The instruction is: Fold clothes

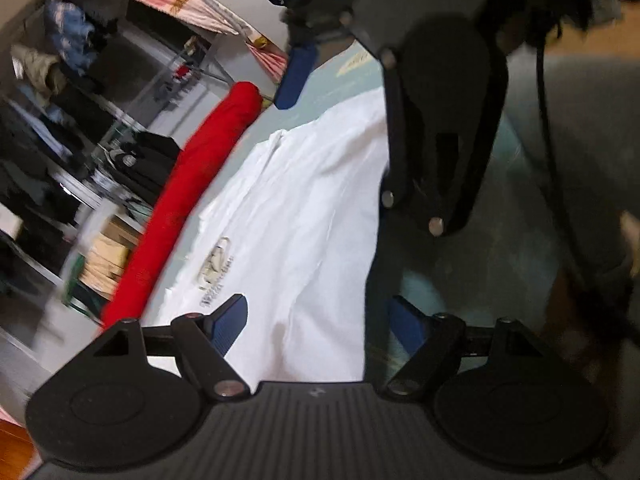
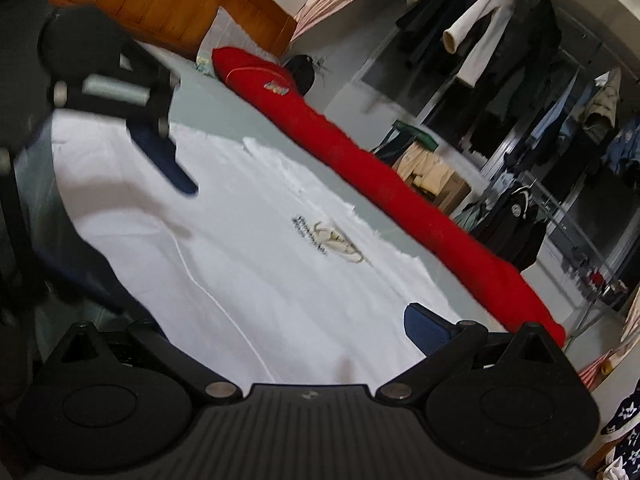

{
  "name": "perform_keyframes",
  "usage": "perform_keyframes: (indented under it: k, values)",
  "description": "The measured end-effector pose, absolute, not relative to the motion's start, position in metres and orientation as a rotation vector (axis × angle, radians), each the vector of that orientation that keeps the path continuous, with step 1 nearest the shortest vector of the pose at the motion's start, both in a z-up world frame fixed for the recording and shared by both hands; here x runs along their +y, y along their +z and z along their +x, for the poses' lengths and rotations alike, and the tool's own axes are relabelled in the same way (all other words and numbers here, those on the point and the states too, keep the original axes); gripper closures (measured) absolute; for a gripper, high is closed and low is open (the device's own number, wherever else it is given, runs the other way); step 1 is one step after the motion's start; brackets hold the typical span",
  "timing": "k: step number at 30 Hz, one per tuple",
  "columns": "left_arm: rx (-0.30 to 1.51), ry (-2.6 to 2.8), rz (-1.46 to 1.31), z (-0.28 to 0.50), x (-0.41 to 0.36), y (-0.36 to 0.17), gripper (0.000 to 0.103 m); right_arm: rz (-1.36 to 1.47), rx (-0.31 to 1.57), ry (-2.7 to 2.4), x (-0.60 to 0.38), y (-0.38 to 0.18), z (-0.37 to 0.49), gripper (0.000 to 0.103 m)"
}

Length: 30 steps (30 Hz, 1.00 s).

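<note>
You're looking at a white shirt with a small beige-and-dark printed emblem, lying on a pale grey-green bed sheet. Beside it runs a long bright red bolster — with a little multicoloured patch near one end. Your gripper fingers wear navy blue pads on black frames. A honey-brown wooden headboard stands behind (planked), and the hanging clothes are mostly black, cream and light blue.

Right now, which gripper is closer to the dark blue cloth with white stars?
Right. The right gripper sits just beside the starry cloth; the left gripper is far across the white shirt.
</note>
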<state>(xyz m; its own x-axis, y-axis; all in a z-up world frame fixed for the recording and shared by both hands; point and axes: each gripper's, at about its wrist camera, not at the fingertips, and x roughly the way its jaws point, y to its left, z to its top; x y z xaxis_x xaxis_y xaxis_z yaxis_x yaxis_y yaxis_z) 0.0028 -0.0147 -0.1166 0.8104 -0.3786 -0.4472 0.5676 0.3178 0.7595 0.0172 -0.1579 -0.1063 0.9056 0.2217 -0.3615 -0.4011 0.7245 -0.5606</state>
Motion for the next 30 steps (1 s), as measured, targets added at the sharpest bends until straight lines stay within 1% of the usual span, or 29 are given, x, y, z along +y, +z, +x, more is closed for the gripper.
perform_keyframes:
  k: [3,7,15,19,23,27,30]
  values:
    - [0.149,-0.550,1.151,0.006,-0.014,-0.125,0.024,-0.680,0.287,0.344,-0.161,-0.108,0.019,0.000]
    - [0.136,-0.492,1.194,0.005,0.003,-0.126,0.024,-0.738,0.304,0.301,-0.169,-0.122,0.021,0.000]
    - [0.134,-0.338,1.316,-0.001,0.044,-0.140,0.024,-0.866,0.248,0.235,-0.178,-0.135,0.006,0.000]
    - [0.122,-0.313,1.295,0.000,0.037,-0.137,0.024,-0.897,0.225,0.235,-0.161,-0.133,0.004,0.000]
    - [0.087,-0.294,1.322,0.004,0.031,-0.136,0.024,-0.933,0.250,0.218,-0.146,-0.138,0.008,0.000]
    - [0.130,-0.243,1.322,0.015,0.043,-0.139,0.024,-0.973,0.278,0.127,-0.162,-0.143,0.007,0.000]
    - [0.114,-0.248,1.327,0.013,0.038,-0.142,0.024,-0.963,0.282,0.080,-0.169,-0.147,0.005,0.000]
